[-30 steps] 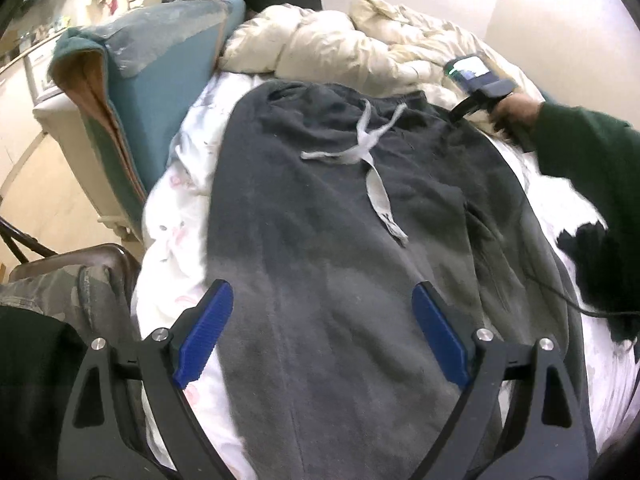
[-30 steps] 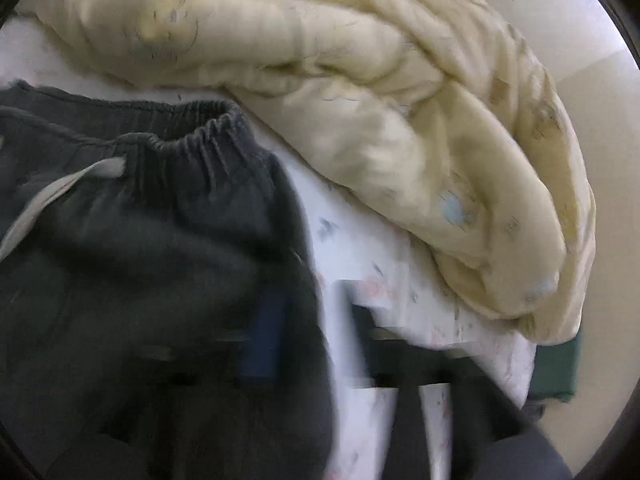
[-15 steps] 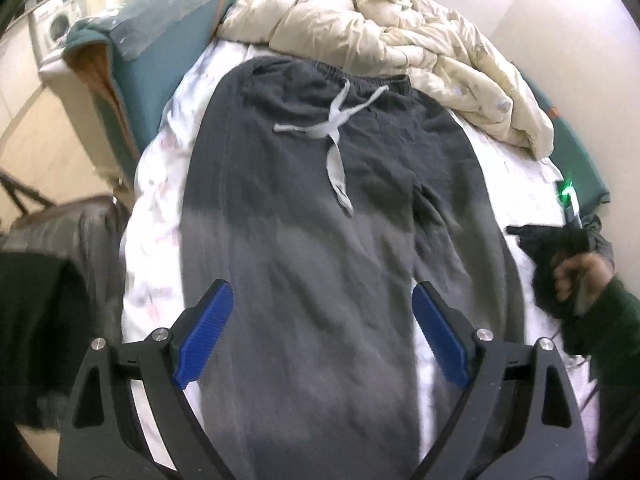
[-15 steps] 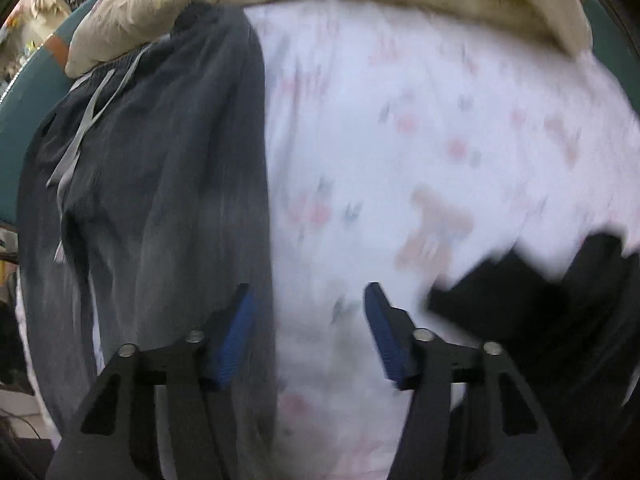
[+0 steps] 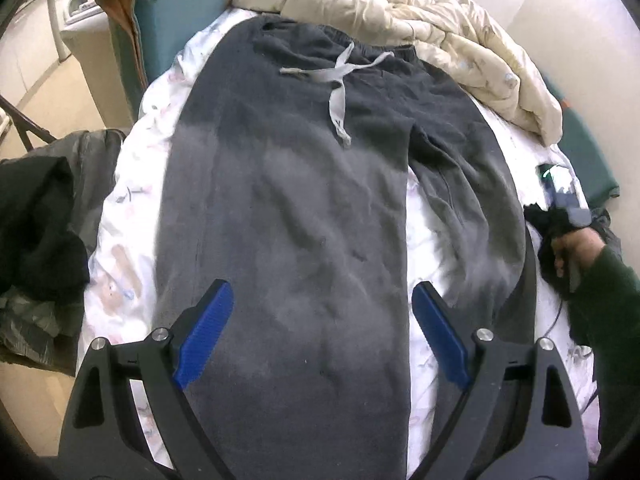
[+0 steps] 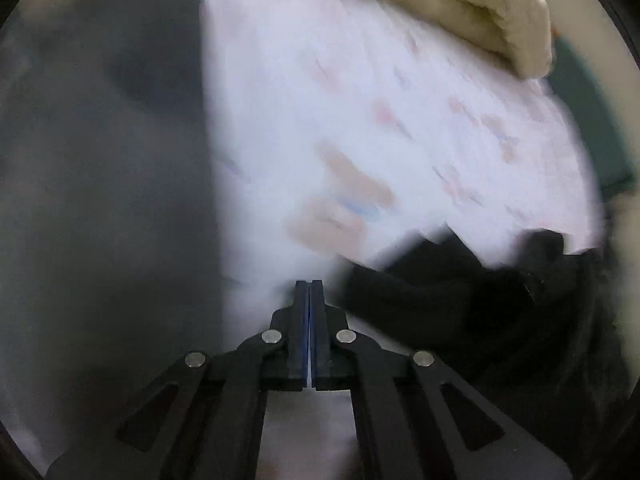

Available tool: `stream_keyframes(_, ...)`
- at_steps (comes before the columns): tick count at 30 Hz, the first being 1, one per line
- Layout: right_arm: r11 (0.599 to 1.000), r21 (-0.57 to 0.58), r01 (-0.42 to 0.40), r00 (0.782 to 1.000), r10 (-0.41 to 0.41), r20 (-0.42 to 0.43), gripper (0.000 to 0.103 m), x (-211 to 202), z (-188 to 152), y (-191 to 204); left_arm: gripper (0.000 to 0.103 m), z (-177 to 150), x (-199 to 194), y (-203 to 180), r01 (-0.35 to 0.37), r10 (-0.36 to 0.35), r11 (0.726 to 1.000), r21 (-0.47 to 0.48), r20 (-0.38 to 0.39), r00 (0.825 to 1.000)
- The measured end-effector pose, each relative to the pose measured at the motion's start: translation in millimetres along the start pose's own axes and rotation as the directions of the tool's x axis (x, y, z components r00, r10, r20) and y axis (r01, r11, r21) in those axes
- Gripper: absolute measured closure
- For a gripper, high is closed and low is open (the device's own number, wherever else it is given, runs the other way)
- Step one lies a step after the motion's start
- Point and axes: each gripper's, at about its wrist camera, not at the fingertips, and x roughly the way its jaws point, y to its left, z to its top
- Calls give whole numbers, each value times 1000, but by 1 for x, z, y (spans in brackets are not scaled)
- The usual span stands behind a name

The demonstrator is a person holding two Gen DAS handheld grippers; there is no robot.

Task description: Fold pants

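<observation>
Dark grey sweatpants (image 5: 288,208) lie flat on the bed, waistband at the far end, with a pale drawstring (image 5: 340,80) crossed below it. My left gripper (image 5: 320,286) hovers open over the left leg, its blue pads wide apart and gripping nothing. In the left wrist view, a hand (image 5: 576,244) in a dark green sleeve holds the right gripper's body (image 5: 564,200) beside the right leg. The right wrist view is blurred: my right gripper (image 6: 309,284) is shut, pads together with nothing between them, over the white sheet (image 6: 360,120). The pants' edge (image 6: 100,200) is to its left.
A cream duvet (image 5: 400,12) is bunched at the head of the bed. A black garment (image 6: 460,300) lies on the sheet right of my right gripper. Dark clothes (image 5: 36,220) are piled left of the bed, beside an upright teal cushion (image 5: 168,20).
The right gripper travelled from the waistband corner down the right side of the pants and shut its jaws. The left gripper drew back along the legs, staying open.
</observation>
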Motion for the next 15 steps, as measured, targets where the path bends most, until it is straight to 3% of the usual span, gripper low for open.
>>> stream_keyframes(2,999,29,-38,999,38,-13,103,-7,6,-7,14,4,-5,3,3,-3,1000,-2,17,1000)
stream_keyframes(3,992,73,-102,995,102,3,103,-16,10,-16,14,5,-7,4,11,-11,1000,-4,22,1000)
stream_keyframes(5,966,164,-200,974,178,140,103,-50,18,-35,14,7,-7,5,17,-17,1000,-3,16,1000)
stream_keyframes(6,946,189,-263,954,226,195,103,-63,20,-40,14,7,-6,5,19,-19,1000,-4,8,1000)
stream_keyframes(9,863,181,-472,861,408,303,103,-87,35,-24,14,7,-4,0,52,-52,999,-11,-22,998)
stream_keyframes(11,853,151,-500,851,452,268,102,-78,42,7,14,5,-6,-3,52,-52,999,3,-18,998)
stream_keyframes(13,799,144,-585,811,580,76,103,-35,38,55,14,5,-7,-5,52,-52,999,16,-17,999)
stream_keyframes(14,805,123,-580,810,586,-20,103,-17,33,77,14,5,-8,-5,55,-55,998,16,-18,998)
stream_keyframes(15,837,68,-543,840,543,25,103,-23,30,84,14,5,-8,-4,57,-56,998,12,-21,998)
